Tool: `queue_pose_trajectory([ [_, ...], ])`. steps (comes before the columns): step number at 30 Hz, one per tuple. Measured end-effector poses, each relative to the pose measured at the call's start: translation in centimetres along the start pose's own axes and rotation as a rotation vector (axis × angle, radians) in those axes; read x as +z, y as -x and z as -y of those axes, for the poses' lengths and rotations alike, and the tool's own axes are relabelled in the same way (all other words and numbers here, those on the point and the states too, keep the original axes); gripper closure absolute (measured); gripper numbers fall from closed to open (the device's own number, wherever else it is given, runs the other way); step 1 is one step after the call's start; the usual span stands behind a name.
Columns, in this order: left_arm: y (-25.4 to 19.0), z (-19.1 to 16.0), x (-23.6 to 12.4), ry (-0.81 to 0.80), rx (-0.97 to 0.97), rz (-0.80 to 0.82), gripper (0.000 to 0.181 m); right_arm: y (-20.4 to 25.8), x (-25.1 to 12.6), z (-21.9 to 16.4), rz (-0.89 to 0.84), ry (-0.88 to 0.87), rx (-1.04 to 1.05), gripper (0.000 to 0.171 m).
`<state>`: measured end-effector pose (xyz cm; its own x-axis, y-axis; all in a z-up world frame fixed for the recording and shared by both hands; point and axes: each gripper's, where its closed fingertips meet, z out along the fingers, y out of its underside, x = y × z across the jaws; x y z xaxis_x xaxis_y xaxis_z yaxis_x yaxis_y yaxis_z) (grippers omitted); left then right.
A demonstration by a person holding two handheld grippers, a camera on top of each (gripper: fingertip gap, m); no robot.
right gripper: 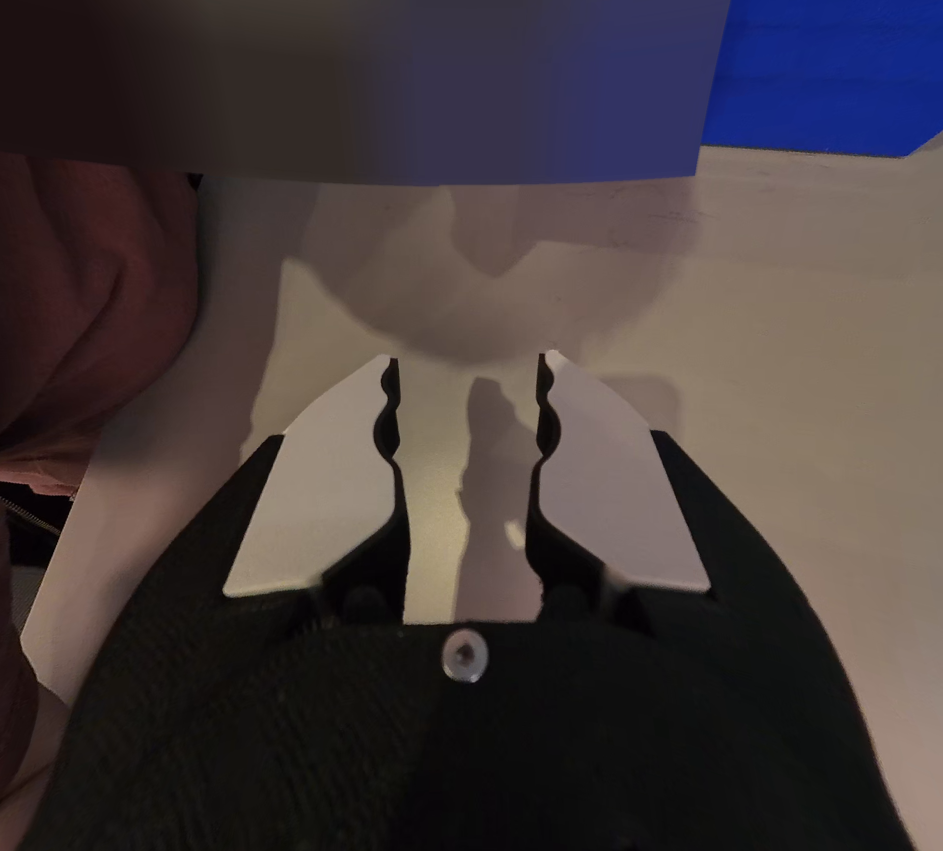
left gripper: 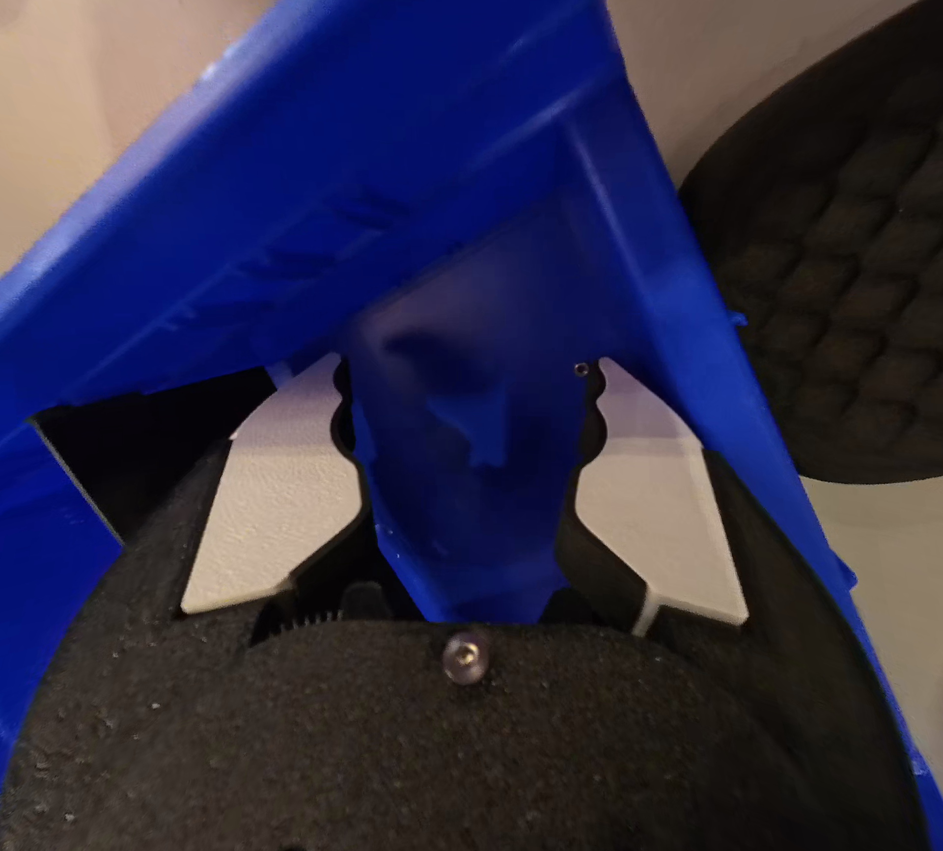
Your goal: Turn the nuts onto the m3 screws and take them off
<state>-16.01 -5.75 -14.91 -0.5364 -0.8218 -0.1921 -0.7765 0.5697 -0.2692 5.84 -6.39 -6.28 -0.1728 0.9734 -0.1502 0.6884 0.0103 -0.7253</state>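
My left gripper [left gripper: 469, 367] is open and reaches down into a blue plastic bin [left gripper: 357, 138], with its jaws over the bin's floor. A tiny ring-shaped metal nut [left gripper: 580, 369] lies on the bin floor right beside the right fingertip; I cannot tell if it touches it. My right gripper [right gripper: 467, 361] is open and empty above the white table [right gripper: 765, 367]. The blue bin also shows in the right wrist view [right gripper: 826, 61] at the top right. No screw shows in either view.
A black object with a honeycomb surface [left gripper: 842, 291] lies just right of the bin. A person's dark red sleeve [right gripper: 87, 291] is at the left of the right wrist view. The bin walls close in around my left gripper. Spacing between my two grippers at the tips: around 25 cm.
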Motion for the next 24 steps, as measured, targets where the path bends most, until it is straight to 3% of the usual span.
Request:
queue_pose_trajectory([
  [18,1.6,-0.5,-0.4,0.029,-0.127,0.133,0.11,0.2,0.5,-0.5,0.005,0.04,-0.012,0.118],
  [24,0.7,0.4,-0.8,0.01,-0.184,0.139,0.13,0.4,0.4,-0.2,0.006,0.036,-0.028,0.118],
])
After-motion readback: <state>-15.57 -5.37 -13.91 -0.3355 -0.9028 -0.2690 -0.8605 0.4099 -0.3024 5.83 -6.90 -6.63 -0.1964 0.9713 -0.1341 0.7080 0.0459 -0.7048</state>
